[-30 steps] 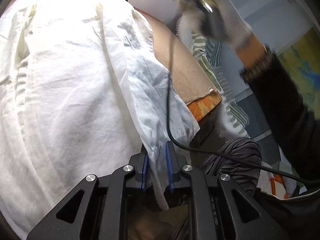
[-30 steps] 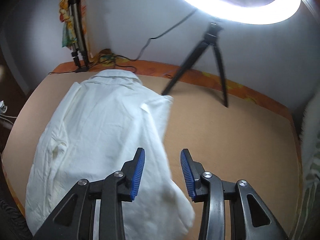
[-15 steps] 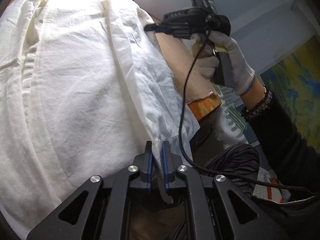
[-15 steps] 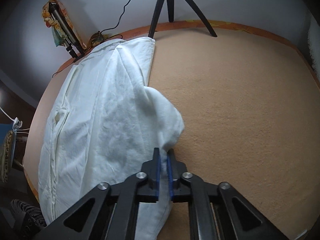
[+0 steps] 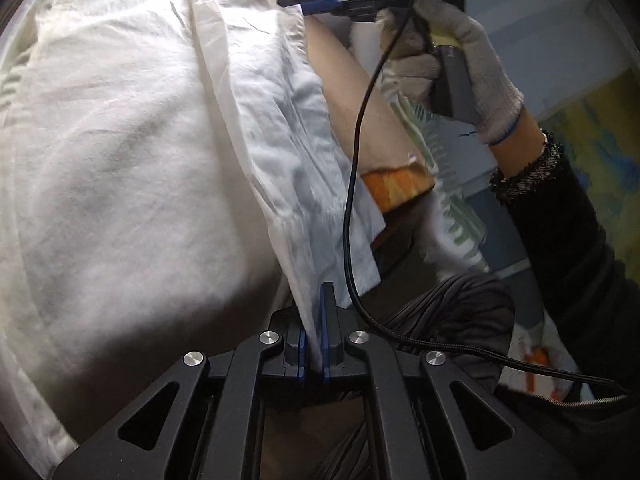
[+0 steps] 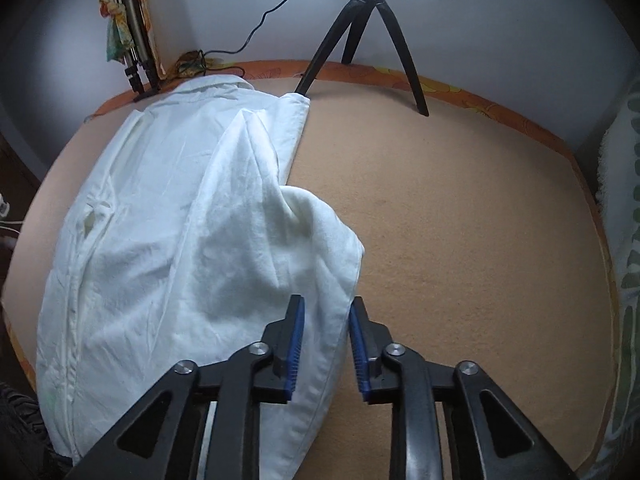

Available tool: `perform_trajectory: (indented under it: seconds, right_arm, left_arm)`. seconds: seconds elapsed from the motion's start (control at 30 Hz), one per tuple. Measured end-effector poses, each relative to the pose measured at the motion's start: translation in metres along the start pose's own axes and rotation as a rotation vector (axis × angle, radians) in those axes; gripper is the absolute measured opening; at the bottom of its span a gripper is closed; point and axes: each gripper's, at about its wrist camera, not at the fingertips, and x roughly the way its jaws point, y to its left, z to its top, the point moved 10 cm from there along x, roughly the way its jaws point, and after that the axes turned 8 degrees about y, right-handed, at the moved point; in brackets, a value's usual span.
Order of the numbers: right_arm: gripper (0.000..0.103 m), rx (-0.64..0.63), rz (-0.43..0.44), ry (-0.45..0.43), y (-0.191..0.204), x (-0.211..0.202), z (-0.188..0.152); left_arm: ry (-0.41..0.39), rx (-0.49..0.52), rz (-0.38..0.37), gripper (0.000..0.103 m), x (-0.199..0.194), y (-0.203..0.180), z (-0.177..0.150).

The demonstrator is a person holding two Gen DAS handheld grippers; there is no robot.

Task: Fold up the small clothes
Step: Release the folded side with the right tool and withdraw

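Note:
A white shirt (image 6: 168, 232) lies lengthwise on the tan table (image 6: 460, 240), collar at the far end. Its right side is folded over toward the middle. My left gripper (image 5: 314, 344) is shut on the shirt's near hem edge (image 5: 312, 272) and holds it lifted. My right gripper (image 6: 326, 340) is open, its blue pads on either side of the folded right edge of the shirt, which lies loose between them. In the left wrist view the right gripper (image 5: 320, 4) shows at the top, held by a gloved hand (image 5: 460, 52), with the shirt (image 5: 120, 140) to its left.
A black tripod (image 6: 360, 32) stands at the table's far edge. A folded stand with a scarf (image 6: 128, 40) leans at the far left corner. A black cable (image 5: 352, 200) hangs in front of the left gripper. Patterned fabric (image 6: 624, 240) lies to the right.
My right gripper was shut on the shirt's right edge half a second ago and has now opened. My left gripper closed fully on the hem and stays shut.

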Motion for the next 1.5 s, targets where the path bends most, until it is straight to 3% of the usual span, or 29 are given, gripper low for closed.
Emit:
perform_trajectory:
  seconds: [0.1,0.23,0.43,0.57,0.73,0.77,0.87,1.1,1.2,1.33,1.47,1.5]
  right_arm:
    - [0.027,0.043,0.095,-0.031,-0.002,-0.027,-0.031]
    - [0.029,0.083,0.212,-0.039,0.004,-0.061,-0.097]
    - [0.029,0.104,0.307,0.030,0.033,-0.065,-0.199]
    - [0.034,0.142,0.356,0.090,0.048,-0.049,-0.245]
    - [0.038,0.155,0.398,0.135,0.061,-0.026,-0.261]
    - [0.033,0.149,0.406,0.144,0.065,-0.021,-0.262]
    - [0.002,0.132,0.432,0.158,0.075,-0.019,-0.267]
    - [0.000,0.116,0.331,0.076,0.063,-0.059,-0.258]
    - [0.000,0.107,0.305,0.102,0.058,-0.052,-0.259]
    - [0.007,0.040,0.226,0.169,0.059,-0.036,-0.270]
    - [0.033,0.031,0.253,0.060,0.052,-0.060,-0.252]
    - [0.035,0.035,0.249,0.025,0.048,-0.067,-0.245]
  left_arm:
    - [-0.010,0.024,-0.019,0.010,-0.003,-0.008,0.000]
    - [-0.029,-0.003,-0.058,0.010,-0.005,-0.006,0.005]
    - [-0.031,-0.038,-0.069,0.010,-0.008,0.005,0.008]
    - [-0.035,-0.041,-0.066,0.010,-0.012,0.008,0.010]
    - [-0.040,-0.049,-0.063,0.010,-0.018,0.011,0.008]
    - [-0.043,-0.038,-0.057,0.010,-0.019,0.010,0.008]
    - [-0.048,-0.019,-0.050,0.009,-0.019,0.004,0.008]
    - [-0.035,-0.017,-0.028,0.009,-0.009,0.002,0.008]
    - [0.010,-0.009,-0.002,0.009,0.007,0.003,0.004]
    - [0.044,0.044,0.041,0.008,0.005,-0.005,-0.006]
    - [0.033,0.114,0.073,0.009,-0.019,-0.020,-0.012]
    - [0.026,0.124,0.084,0.010,-0.023,-0.022,-0.010]
